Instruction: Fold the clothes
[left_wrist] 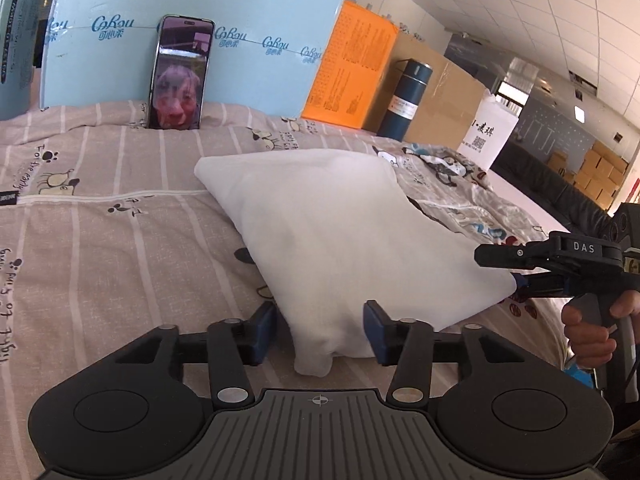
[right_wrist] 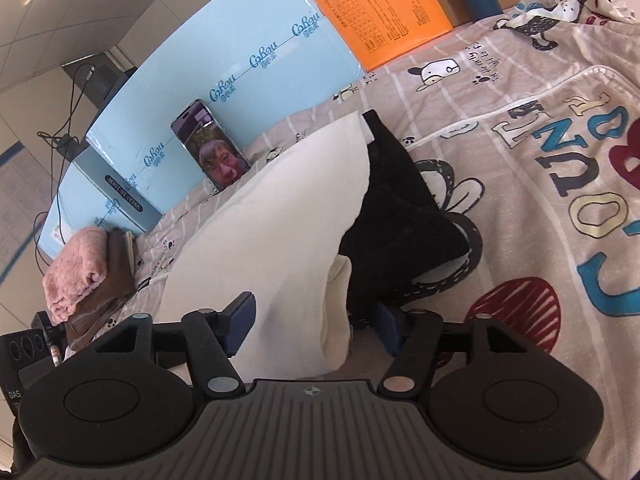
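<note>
Two wrist views cover one bed, spread with a beige striped cartoon-print duvet cover (left_wrist: 100, 248), against which a light-blue Cobou carton (left_wrist: 240, 40), an orange box (left_wrist: 352, 76) and a dark teal flask (left_wrist: 406, 100) stand. A white garment (left_wrist: 340, 232) lies lifted across the bed's middle, held at two corners. Only the right wrist view shows a black garment (right_wrist: 396, 208) lying under and beside the white one, and a stack of folded pink and brown clothes (right_wrist: 86, 268) at the bed's left end. A phone (left_wrist: 180, 74) with a lit screen leans upright against the blue carton in both views. Left gripper (left_wrist: 320, 332): fingers spread, a bunched white corner hanging between them, neither pad visibly pressing it. Right gripper (right_wrist: 316, 320): seen from the left wrist view, its fingertips pinch the white garment's far corner; in its own view the cloth drapes between widely set pads.
</note>
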Demonstrator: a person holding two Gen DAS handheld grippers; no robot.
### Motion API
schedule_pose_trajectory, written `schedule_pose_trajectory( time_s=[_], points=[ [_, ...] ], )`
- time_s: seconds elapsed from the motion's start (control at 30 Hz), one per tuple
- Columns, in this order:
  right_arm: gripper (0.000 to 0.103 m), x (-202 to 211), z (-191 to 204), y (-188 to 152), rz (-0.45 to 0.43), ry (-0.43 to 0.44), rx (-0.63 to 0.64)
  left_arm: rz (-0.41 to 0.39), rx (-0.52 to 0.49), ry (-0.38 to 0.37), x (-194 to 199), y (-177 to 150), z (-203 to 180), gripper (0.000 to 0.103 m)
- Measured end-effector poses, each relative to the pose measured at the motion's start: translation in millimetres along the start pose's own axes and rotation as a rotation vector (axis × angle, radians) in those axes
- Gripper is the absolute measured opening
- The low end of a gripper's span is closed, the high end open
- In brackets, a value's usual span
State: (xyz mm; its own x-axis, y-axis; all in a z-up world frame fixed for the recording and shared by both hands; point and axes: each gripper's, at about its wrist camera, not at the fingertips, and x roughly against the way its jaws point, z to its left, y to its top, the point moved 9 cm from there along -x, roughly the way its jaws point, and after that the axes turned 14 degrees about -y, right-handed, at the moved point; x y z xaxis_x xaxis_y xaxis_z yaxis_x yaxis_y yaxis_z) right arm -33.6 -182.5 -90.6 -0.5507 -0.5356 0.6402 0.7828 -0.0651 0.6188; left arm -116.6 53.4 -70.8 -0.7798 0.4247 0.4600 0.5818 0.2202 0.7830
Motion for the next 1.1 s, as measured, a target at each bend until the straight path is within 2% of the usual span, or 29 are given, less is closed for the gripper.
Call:
schedule_pose_trajectory(
  time_s=[0.03,0.1,0.2,0.27,0.33,0.47,0.6,0.7,0.73,0.83,0.97,1.1],
  points=[
    [0.072,4,-3,8,-0.028,-0.009,0.006,-0.030,-0.013,0.028,7,4,1,0.082],
    [0.081,11,-8,27,-0.091,-0.025,0.024,-0.084,-0.049,0.072,15,16,1,0.083],
    [0.083,22,-15,56,-0.184,-0.049,0.051,-0.150,-0.073,0.114,16,32,-3,0.087],
    [0.084,30,-20,75,-0.247,-0.065,0.069,-0.164,-0.094,0.092,1,42,-16,0.087],
    [0.084,17,-12,98,-0.264,-0.031,0.117,-0.165,-0.144,0.063,-19,50,-34,0.088],
    [0.085,-35,14,138,-0.255,0.046,0.279,-0.128,-0.290,-0.021,-69,65,-72,0.089],
    [0.086,-95,33,158,-0.177,0.105,0.339,-0.049,-0.234,-0.096,-101,60,-75,0.089],
    [0.086,-124,35,153,-0.136,0.123,0.402,0.022,-0.275,-0.113,-111,43,-74,0.089],
    [0.086,-130,35,150,-0.125,0.136,0.421,0.041,-0.290,-0.126,-114,37,-75,0.089],
    [0.086,-134,34,145,-0.105,0.155,0.438,0.086,-0.312,-0.254,-113,24,-85,0.095],
    [0.087,-139,32,138,-0.080,0.179,0.457,0.105,-0.335,-0.315,-112,16,-91,0.096],
    [0.087,-143,30,132,-0.054,0.204,0.476,0.111,-0.340,-0.336,-110,13,-95,0.097]
  ],
)
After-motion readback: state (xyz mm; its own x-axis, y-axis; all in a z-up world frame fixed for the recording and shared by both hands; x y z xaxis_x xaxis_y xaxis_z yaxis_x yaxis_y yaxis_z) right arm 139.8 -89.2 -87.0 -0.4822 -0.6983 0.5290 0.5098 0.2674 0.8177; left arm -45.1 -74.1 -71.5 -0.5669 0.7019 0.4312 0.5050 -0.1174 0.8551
